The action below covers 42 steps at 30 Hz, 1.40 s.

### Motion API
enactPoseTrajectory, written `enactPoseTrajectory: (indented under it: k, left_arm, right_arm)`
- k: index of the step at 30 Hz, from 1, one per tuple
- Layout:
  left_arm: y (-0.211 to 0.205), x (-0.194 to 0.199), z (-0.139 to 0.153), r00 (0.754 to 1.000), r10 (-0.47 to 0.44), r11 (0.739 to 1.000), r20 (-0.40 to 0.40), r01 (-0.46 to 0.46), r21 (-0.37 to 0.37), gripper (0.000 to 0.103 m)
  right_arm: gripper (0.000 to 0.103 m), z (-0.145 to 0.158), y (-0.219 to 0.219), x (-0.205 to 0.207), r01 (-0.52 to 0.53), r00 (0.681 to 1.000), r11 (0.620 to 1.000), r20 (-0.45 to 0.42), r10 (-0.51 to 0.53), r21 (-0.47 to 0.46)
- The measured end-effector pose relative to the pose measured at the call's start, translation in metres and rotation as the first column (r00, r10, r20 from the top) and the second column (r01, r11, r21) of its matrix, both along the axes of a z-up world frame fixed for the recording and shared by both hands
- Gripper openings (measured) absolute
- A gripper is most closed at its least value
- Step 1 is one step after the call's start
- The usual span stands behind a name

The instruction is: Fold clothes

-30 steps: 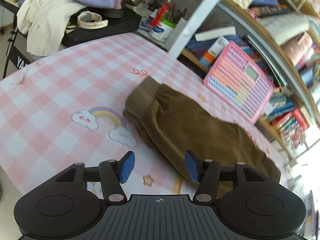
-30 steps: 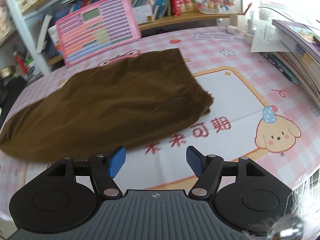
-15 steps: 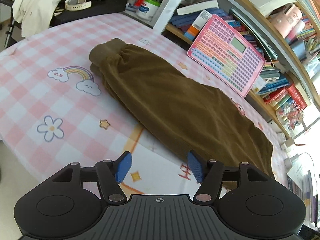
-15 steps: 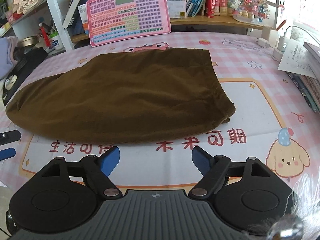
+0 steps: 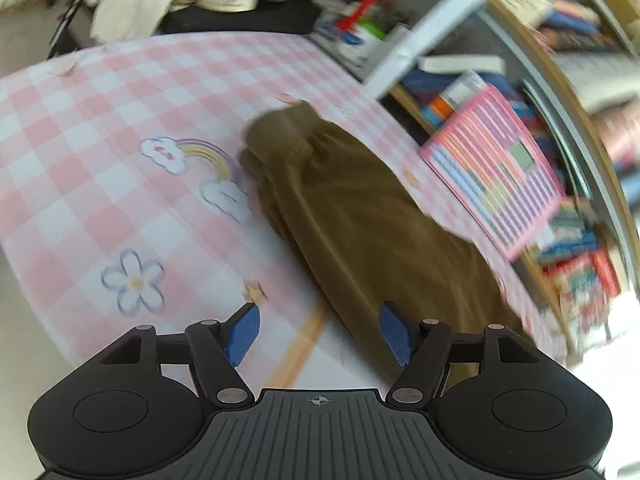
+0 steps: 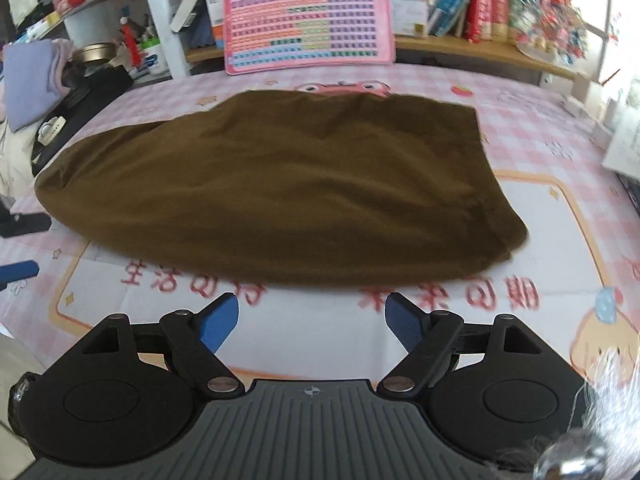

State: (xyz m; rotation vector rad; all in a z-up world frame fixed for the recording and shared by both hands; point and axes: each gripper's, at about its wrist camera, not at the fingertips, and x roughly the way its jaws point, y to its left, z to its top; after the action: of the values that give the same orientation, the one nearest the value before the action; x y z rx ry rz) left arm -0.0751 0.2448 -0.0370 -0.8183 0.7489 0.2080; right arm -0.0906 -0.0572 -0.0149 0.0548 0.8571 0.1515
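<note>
Both sets of jaws have just been opening; the left gripper [image 5: 318, 330] and right gripper [image 6: 312, 320] stand spread with nothing between them. Brown trousers [image 6: 280, 196] lie flat on the tablecloth [image 5: 100, 128], just before the pink keyboard toy [image 6: 308, 16].

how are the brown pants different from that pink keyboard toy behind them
The brown pants are soft, plain fabric lying flat and folded lengthwise on the table; the pink keyboard toy is a stiff board propped upright against the bookshelf. The pants are one dull colour; the toy has rows of coloured keys and a small screen. The pants spread much wider. Neither is touched by a gripper.
</note>
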Motion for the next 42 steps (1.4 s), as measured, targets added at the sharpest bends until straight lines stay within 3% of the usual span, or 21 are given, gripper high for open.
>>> enactPoseTrajectory:
  k: [6,14,20,27,31,36,42]
  left_arm:
    - [0.042,0.019,-0.015,0.996,0.094,0.989,-0.004,-0.094,-0.114,0.067]
    - [0.074,0.048,-0.03,0.991,0.127,0.977,0.033,-0.119,-0.176,0.067]
    - [0.08,0.063,-0.04,0.982,0.181,0.944,0.045,-0.161,-0.288,0.067]
    - [0.076,0.065,-0.042,0.986,0.158,0.945,0.059,-0.134,-0.297,0.068]
    - [0.079,0.065,-0.044,0.985,0.163,0.937,0.062,-0.135,-0.322,0.068]
    - [0.079,0.066,-0.044,0.981,0.182,0.93,0.063,-0.151,-0.335,0.065]
    - [0.078,0.066,-0.045,0.977,0.205,0.923,0.057,-0.174,-0.343,0.062]
  right_arm:
    - [0.083,0.004,0.021,0.021,0.004,1.0,1.0,0.029,-0.003,-0.025]
    - [0.083,0.001,0.054,0.058,0.027,0.998,0.998,0.06,-0.024,-0.051]
    - [0.083,-0.002,0.105,0.101,-0.029,0.991,0.995,0.125,0.041,-0.095]
    - [0.083,-0.009,0.159,0.164,-0.049,0.984,0.985,0.16,0.077,-0.166]
    - [0.083,-0.028,0.18,0.183,-0.062,0.99,0.971,0.107,0.089,-0.231]
    - [0.083,-0.029,0.184,0.17,-0.067,0.987,0.964,0.126,0.102,-0.257]
    - [0.083,-0.028,0.181,0.107,-0.144,0.983,0.951,0.071,0.169,-0.272]
